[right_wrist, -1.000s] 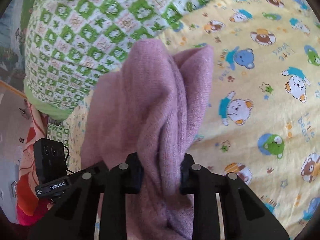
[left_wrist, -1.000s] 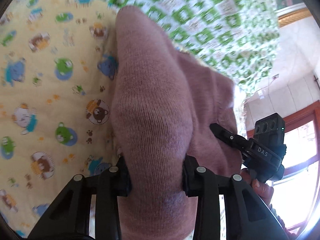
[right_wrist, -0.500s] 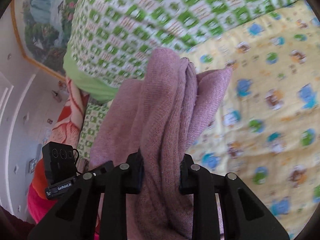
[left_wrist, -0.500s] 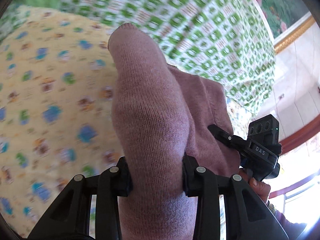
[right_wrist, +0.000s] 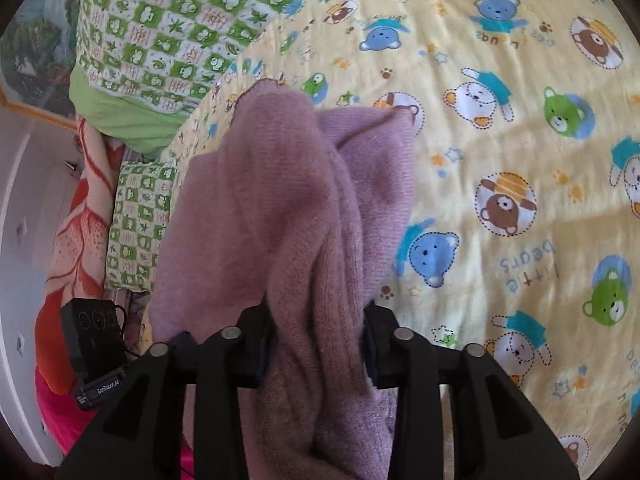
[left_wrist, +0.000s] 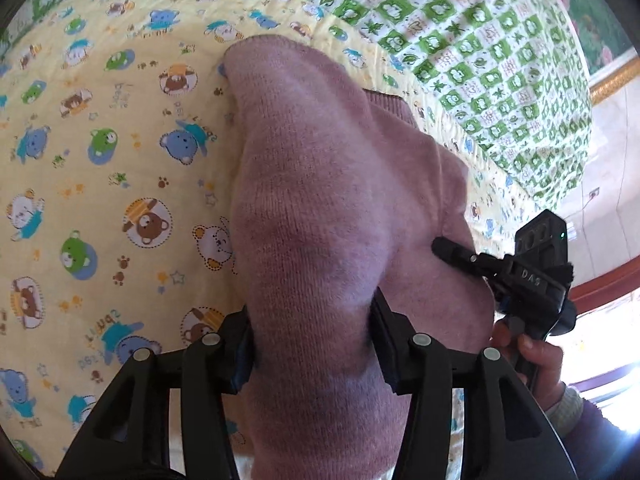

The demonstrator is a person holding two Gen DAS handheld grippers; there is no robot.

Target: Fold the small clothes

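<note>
A mauve knitted garment (left_wrist: 328, 200) is held by both grippers above the yellow bear-print sheet (left_wrist: 100, 184). My left gripper (left_wrist: 312, 344) is shut on one bunched edge of it; the cloth bulges out forward between the jaws. My right gripper (right_wrist: 316, 340) is shut on another gathered edge of the garment (right_wrist: 288, 208), which hangs in folds in front of it. The right gripper also shows in the left wrist view (left_wrist: 520, 276), held in a hand beside the cloth. The left gripper's body shows at the lower left of the right wrist view (right_wrist: 96, 352).
A green-and-white checked quilt (left_wrist: 480, 60) is heaped at the far side of the bed, also in the right wrist view (right_wrist: 168, 32). An orange-red patterned blanket (right_wrist: 76, 240) lies at the left. A window and tiled wall (left_wrist: 608, 184) are at the right.
Both grippers tilted up half a second ago, showing more quilt and wall, and have now come back down toward the sheet, still gripping the garment.
</note>
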